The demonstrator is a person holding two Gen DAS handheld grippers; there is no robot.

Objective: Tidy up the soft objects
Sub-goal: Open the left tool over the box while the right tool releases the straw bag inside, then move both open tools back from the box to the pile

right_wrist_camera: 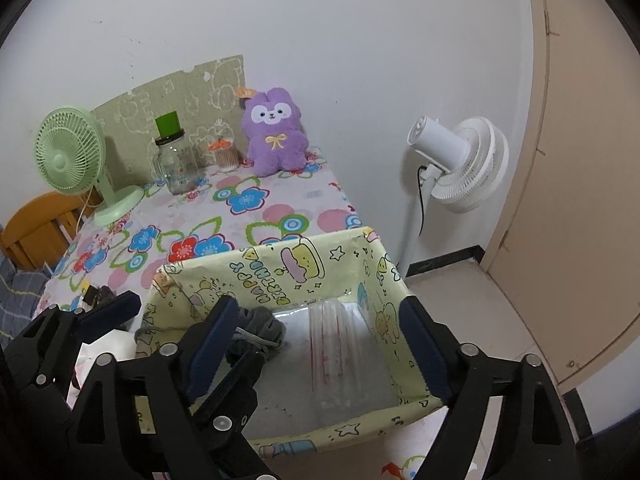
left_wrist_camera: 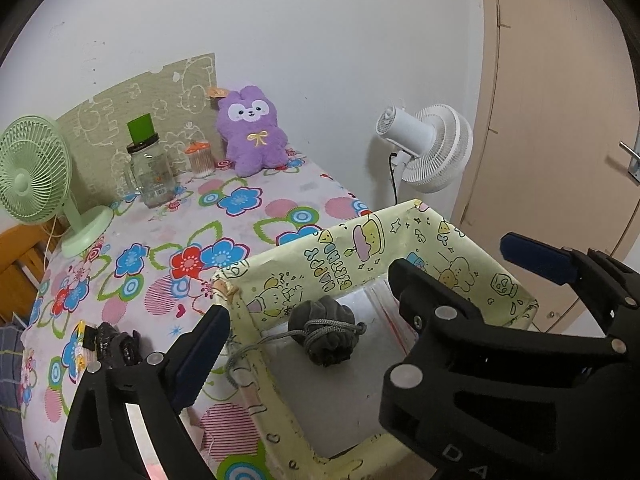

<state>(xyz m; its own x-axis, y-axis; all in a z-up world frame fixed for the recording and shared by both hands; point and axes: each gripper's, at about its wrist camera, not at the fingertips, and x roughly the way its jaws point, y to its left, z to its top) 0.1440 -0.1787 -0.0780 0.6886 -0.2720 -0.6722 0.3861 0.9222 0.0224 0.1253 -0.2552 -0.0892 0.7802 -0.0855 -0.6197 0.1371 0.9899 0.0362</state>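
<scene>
Both claws stand wide apart over the yellow cartoon-print box (left_wrist_camera: 360, 248), and neither one is gripping anything. The left gripper (left_wrist_camera: 308, 312) has its blue-padded fingers (left_wrist_camera: 200, 356) spread with one finger out over the flowered tablecloth (left_wrist_camera: 168, 248) and the other inside the box; the grey drawstring bundle (left_wrist_camera: 326, 334) sits between them on the box floor, free of both pads. Its cord trails over the box's left wall (a loose loop hangs outside).

The right gripper (right_wrist_camera: 320, 348) is just as wide, empty, its far finger at the box's right wall and its near finger above the bundle's edge. In the right wrist view the left gripper's second finger crosses just in front of it, the two tools close together. Both point down at a slant into the box from the near side.

Beside the bundle lies a clear zip bag (right_wrist_camera: 344, 344) with a red seal strip, flat on the box floor. A small dark crumpled item (left_wrist_camera: 118, 346) rests on the tablecloth left of the box. At the back of the table sits a purple plush (left_wrist_camera: 252, 132), upright against the wall.
</scene>
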